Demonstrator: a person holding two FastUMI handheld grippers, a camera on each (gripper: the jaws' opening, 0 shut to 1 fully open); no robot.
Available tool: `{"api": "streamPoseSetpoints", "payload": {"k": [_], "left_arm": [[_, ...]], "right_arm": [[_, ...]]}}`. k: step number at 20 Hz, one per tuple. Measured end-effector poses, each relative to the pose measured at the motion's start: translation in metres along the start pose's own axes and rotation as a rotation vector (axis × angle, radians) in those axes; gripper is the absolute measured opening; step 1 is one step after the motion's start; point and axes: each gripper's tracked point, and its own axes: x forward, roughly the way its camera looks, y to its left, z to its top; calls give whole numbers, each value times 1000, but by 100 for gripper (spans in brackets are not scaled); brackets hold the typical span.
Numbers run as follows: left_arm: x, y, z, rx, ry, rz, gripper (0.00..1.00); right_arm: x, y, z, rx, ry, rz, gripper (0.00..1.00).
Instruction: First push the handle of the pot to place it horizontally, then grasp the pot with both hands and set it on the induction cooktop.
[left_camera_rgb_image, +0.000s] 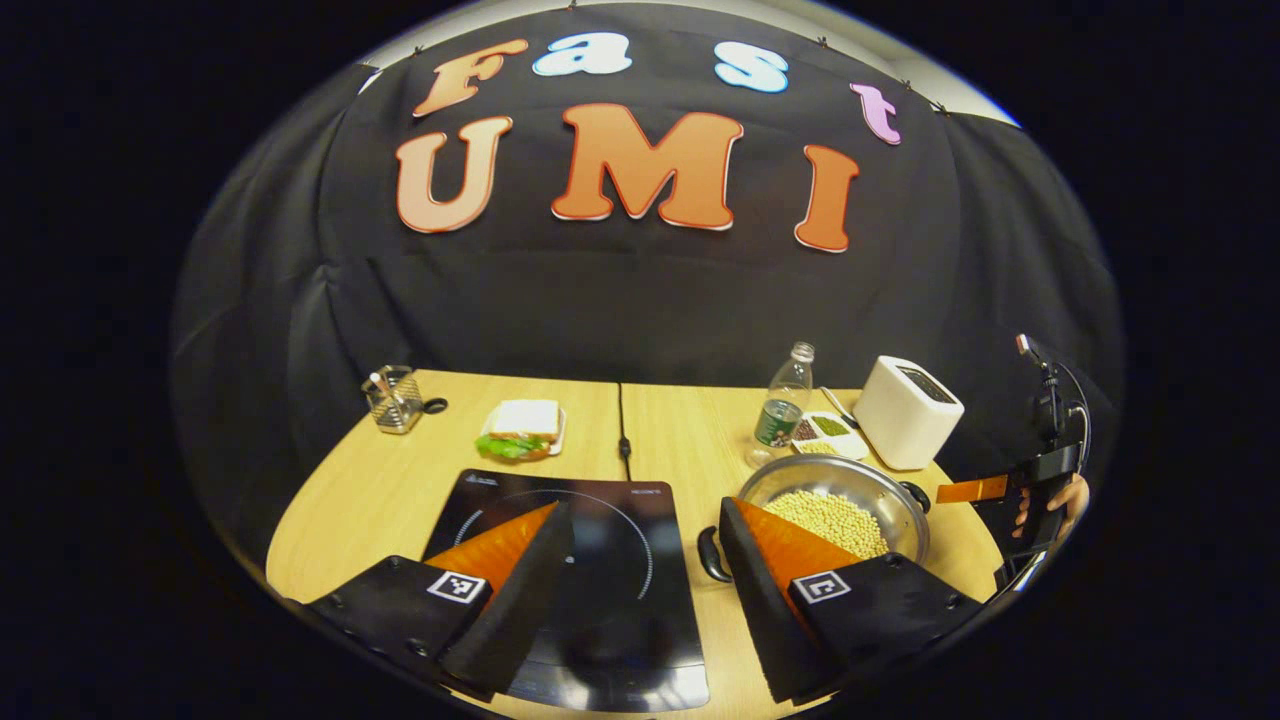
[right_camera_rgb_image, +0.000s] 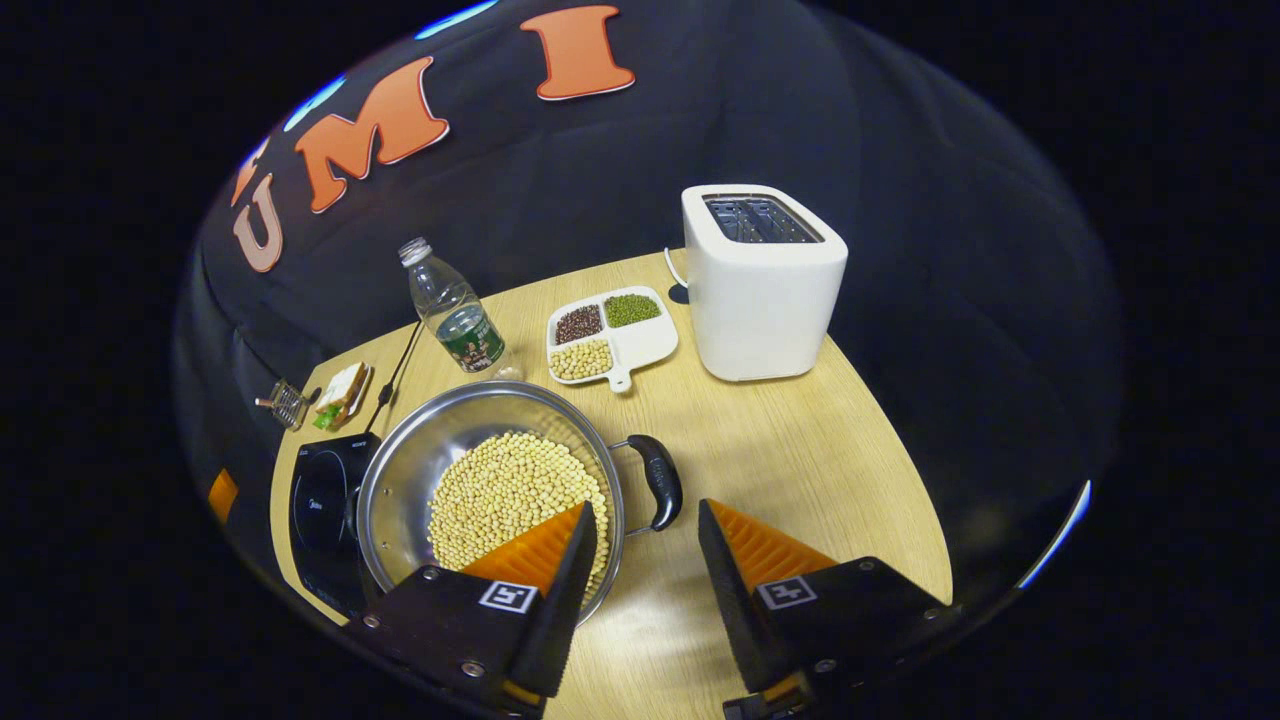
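A steel pot (left_camera_rgb_image: 800, 472) (right_camera_rgb_image: 400, 480) full of yellow soybeans stands on the wooden table, to the right of the black induction cooktop (left_camera_rgb_image: 590, 590) (right_camera_rgb_image: 318, 515). My left gripper (left_camera_rgb_image: 645, 510) hovers open over the cooktop's right part. The pot's near black handle (left_camera_rgb_image: 708, 555) lies just inside its right finger. In the right gripper view the pot's other handle (right_camera_rgb_image: 660, 482) sits just ahead of my open right gripper (right_camera_rgb_image: 645, 508), between the fingertips and apart from both. In the left gripper view, the right gripper (left_camera_rgb_image: 1035, 490) is also seen beyond the pot, held by a hand (left_camera_rgb_image: 1070, 500).
A white toaster (right_camera_rgb_image: 762, 285) (left_camera_rgb_image: 907, 412), a divided dish of beans (right_camera_rgb_image: 610, 335) and a plastic bottle (right_camera_rgb_image: 455, 310) stand behind the pot. A sandwich plate (left_camera_rgb_image: 522, 430), a wire basket (left_camera_rgb_image: 392, 398) and the cooktop's cable (left_camera_rgb_image: 622, 420) lie at the back left.
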Motion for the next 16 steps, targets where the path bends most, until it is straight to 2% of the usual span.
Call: {"api": "streamPoseSetpoints", "payload": {"k": [3,7,10,12,16], "left_arm": [[23,-11,-22,-16,63,-9,89],[54,-33,-55,-43,178,-50,89],[77,-35,-79,-16,251,-38,89],[89,-43,-97,-21,303,-56,89],[112,-49,-107,-43,330,-70,89]], "right_arm": [[5,5,5,-38,-30,-10,74],[13,10,5,-71,-29,-15,75],[19,8,-1,-113,-23,-30,76],[19,1,2,-128,-35,-50,77],[25,-10,4,-131,-37,-94,78]]}}
